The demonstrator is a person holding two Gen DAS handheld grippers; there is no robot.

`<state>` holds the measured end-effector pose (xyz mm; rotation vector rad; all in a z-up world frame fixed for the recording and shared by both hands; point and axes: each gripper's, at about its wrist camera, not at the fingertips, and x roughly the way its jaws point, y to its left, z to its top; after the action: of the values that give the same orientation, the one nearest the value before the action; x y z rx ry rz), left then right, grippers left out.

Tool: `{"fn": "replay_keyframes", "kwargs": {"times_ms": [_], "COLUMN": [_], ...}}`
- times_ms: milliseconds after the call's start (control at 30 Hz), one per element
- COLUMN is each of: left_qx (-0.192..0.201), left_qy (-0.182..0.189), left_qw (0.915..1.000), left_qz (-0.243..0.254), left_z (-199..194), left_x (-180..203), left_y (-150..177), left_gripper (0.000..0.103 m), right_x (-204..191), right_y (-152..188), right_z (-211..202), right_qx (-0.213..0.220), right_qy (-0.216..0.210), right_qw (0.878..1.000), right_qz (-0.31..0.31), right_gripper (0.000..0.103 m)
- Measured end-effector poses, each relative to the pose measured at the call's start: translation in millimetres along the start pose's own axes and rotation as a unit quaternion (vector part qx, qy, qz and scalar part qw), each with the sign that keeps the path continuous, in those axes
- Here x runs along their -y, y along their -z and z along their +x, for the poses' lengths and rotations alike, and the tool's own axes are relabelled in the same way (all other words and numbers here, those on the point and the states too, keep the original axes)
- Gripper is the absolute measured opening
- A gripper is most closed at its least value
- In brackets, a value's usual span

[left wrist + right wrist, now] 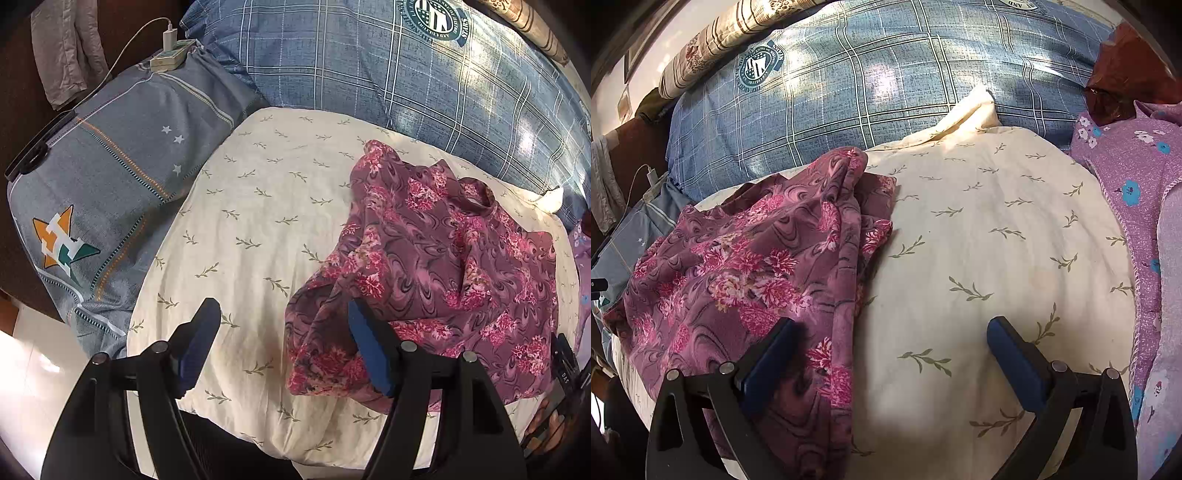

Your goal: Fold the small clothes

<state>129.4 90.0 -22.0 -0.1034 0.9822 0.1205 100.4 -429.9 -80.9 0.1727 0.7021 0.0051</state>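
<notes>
Purple flowered garment [443, 266] lies crumpled on the cream pillow [258, 221], unfolded; the left gripper [284, 347] and the right gripper [890, 354] gape empty beside it.

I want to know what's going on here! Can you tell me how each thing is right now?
Purple flowery top: rumpled, not folded, lying on the cream pillow.
Cream pillow: lying flat under the top.
Left tool: open, holding nothing.
Right tool: open, holding nothing.
White charger: plugged into the power strip.
</notes>
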Motion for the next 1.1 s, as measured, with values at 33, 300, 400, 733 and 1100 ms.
{"fn": "replay_keyframes", "kwargs": {"times_ms": [33, 300, 400, 733, 1100], "left_qx": [0.000, -0.002, -0.003, -0.004, -0.009], "left_qy": [0.000, 0.003, 0.008, 0.010, 0.010], "left_qw": [1.0000, 1.0000, 1.0000, 0.9999, 0.9998], "left_qz": [0.001, 0.004, 0.005, 0.012, 0.015], "left_z": [0.1, -0.6, -0.7, -0.2, 1.2], "left_x": [0.4, 1.7, 2.1, 7.3, 10.0], "left_y": [-0.2, 0.0, 0.3, 0.1, -0.3], "left_gripper": [0.071, 0.071, 0.072, 0.072, 0.072], "right_x": [0.0, -0.2, -0.2, -0.3, -0.7], "right_y": [0.1, 0.2, 0.2, 0.6, 0.7], "right_z": [0.0, 0.0, 0.0, -0.1, -0.1], "right_qx": [0.000, 0.000, 0.000, 0.001, 0.001], "right_qy": [0.000, 0.000, 0.000, 0.000, 0.000], "right_qw": [1.000, 1.000, 1.000, 1.000, 1.000], "right_qz": [0.000, 0.000, 0.000, 0.000, 0.000], "right_gripper": [0.102, 0.102, 0.102, 0.102, 0.102]}}
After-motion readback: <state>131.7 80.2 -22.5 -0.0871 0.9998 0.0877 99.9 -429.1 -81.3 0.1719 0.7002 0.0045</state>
